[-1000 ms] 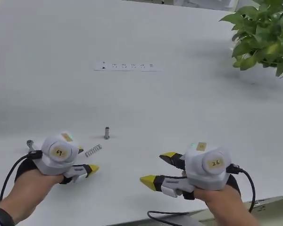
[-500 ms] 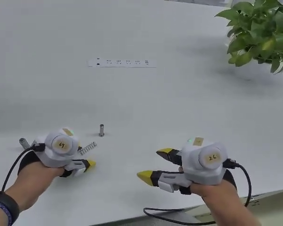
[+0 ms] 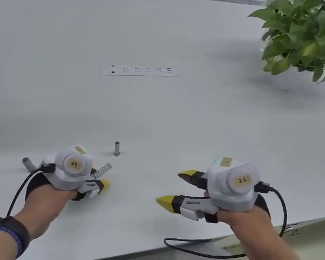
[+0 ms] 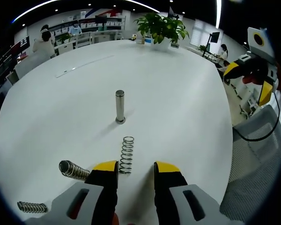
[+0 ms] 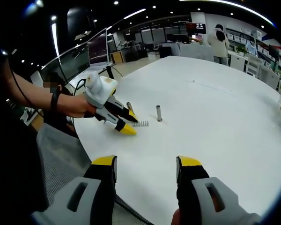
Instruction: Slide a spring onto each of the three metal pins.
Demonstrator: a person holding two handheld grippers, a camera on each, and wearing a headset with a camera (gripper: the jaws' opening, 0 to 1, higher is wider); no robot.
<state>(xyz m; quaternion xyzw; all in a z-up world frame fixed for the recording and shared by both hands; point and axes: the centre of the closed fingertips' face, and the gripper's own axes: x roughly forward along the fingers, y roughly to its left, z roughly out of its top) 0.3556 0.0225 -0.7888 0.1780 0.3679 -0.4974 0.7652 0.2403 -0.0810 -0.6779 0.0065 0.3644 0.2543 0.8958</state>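
Wide white surface [image 3: 216, 124] across the whole field, a leafy plant [image 3: 300, 32] at the far right corner and a power strip [image 3: 140, 70] lying flat well beyond the action.

Down front, the right gripper [image 3: 176, 188] hovers over bare surface with its jaws spread wide and nothing between them; its own view [image 5: 146, 162] confirms that. Across on the other side, the left gripper [image 3: 99, 180] sits low, jaws parted only a modest way and empty, as the left gripper view [image 4: 136, 167] shows.

Now the small stuff. A bare pin [image 4: 120, 107] stands upright, apart from everything. Just ahead of the left jaws lies a loose spring [image 4: 127, 155], flat on the surface, its axis pointing roughly toward that pin. Beside the left jaw is what looks like a pin already wearing a coil [image 4: 74, 169], and near it a second spring [image 4: 32, 206] lying flat.

That loose spring should be featherlight, squashy and keen to roll or flick away. I'd pinch it gently across the coils near one end, leaving the other end open for the pin. Squeeze hard and it may buckle or shoot out.
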